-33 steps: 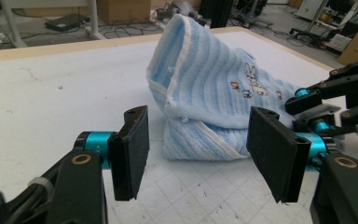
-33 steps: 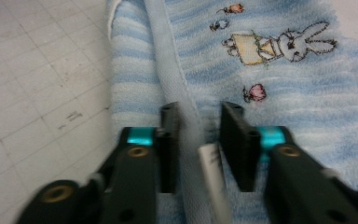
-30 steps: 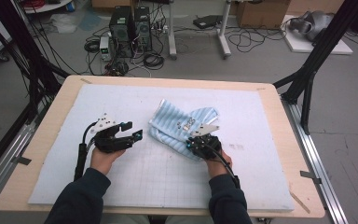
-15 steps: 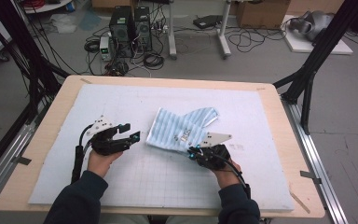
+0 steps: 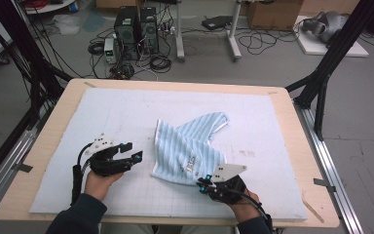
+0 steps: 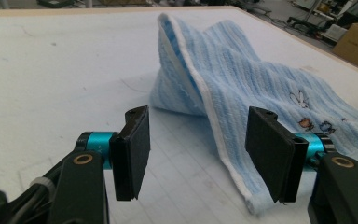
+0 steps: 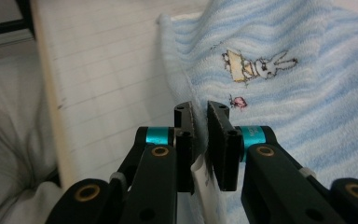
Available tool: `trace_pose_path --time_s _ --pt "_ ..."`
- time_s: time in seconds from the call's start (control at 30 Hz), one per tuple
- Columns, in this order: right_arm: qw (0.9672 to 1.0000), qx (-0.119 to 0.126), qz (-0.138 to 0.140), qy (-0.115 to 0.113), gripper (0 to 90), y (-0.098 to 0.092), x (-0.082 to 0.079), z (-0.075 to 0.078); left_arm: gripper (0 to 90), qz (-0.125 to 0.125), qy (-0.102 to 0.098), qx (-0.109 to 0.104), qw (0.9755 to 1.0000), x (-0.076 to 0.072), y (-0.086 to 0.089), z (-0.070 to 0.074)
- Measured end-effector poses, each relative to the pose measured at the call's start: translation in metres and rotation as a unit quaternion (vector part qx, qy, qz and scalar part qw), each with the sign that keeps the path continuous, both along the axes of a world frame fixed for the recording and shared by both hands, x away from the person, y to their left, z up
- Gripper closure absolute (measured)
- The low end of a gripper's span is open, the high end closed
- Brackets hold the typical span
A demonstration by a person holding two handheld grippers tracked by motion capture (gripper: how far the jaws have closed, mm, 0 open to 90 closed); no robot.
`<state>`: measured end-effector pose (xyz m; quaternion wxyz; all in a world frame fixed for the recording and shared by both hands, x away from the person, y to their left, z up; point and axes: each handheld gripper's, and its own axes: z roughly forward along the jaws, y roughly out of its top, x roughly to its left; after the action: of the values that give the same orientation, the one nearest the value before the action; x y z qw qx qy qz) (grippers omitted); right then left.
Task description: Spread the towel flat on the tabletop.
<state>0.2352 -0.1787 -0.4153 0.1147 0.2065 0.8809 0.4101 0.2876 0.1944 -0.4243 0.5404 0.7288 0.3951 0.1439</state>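
One white mat, cable-strewn floor

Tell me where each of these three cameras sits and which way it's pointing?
High view: fixed above the person's side of the table, looking forward and down; both forearms, the left gripper and right gripper show.
Left gripper view: rides on the left gripper, looking along its open jaws at the striped towel.
Right gripper view: rides on the right gripper, its jaws pinched on the towel's edge; pale cloth, possibly clothing, shows at left.
Shared: all three views show the blue striped towel and white mat.
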Motion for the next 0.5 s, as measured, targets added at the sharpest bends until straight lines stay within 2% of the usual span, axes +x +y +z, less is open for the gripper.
trace_pose_path --time_s 0.1,0.13,0.17,0.2,0.27,0.33,0.37,0.47,0.5 --pt "1.0000 -0.001 0.006 0.005 79.4 -0.005 -0.012 -0.001 41.3 -0.009 0.008 0.005 0.9999 -0.009 -0.007 -0.003" --pt "1.0000 -0.005 0.004 0.003 75.9 -0.006 -0.015 -0.001 41.6 -0.013 0.012 0.007 0.9998 -0.011 -0.010 -0.004" --pt "1.0000 -0.004 0.001 0.003 68.7 -0.007 -0.018 -0.001 41.7 -0.019 0.015 0.011 0.9996 -0.014 -0.013 -0.005" --pt "1.0000 0.001 -0.008 0.005 63.3 -0.008 -0.019 -0.001 42.2 -0.023 0.019 0.017 0.9994 -0.017 -0.017 -0.006" --pt "0.9995 0.022 -0.024 -0.001 58.5 -0.014 -0.023 0.003 42.3 -0.034 0.027 0.035 0.9985 -0.021 -0.026 -0.009" --pt "0.9975 0.039 -0.056 -0.019 58.4 -0.023 -0.026 0.009 42.7 -0.039 0.032 0.056 0.9971 -0.025 -0.035 -0.012" --pt "0.9956 0.032 -0.082 -0.032 58.5 -0.028 -0.027 0.011 43.0 -0.038 0.034 0.063 0.9967 -0.025 -0.039 -0.013" --pt "0.9881 0.023 -0.146 -0.043 58.5 -0.042 -0.026 0.010 44.2 -0.040 0.042 0.071 0.9958 -0.026 -0.049 -0.017" --pt "0.9856 0.022 -0.163 -0.041 58.3 -0.046 -0.025 0.009 44.8 -0.043 0.043 0.082 0.9948 -0.026 -0.053 -0.018"
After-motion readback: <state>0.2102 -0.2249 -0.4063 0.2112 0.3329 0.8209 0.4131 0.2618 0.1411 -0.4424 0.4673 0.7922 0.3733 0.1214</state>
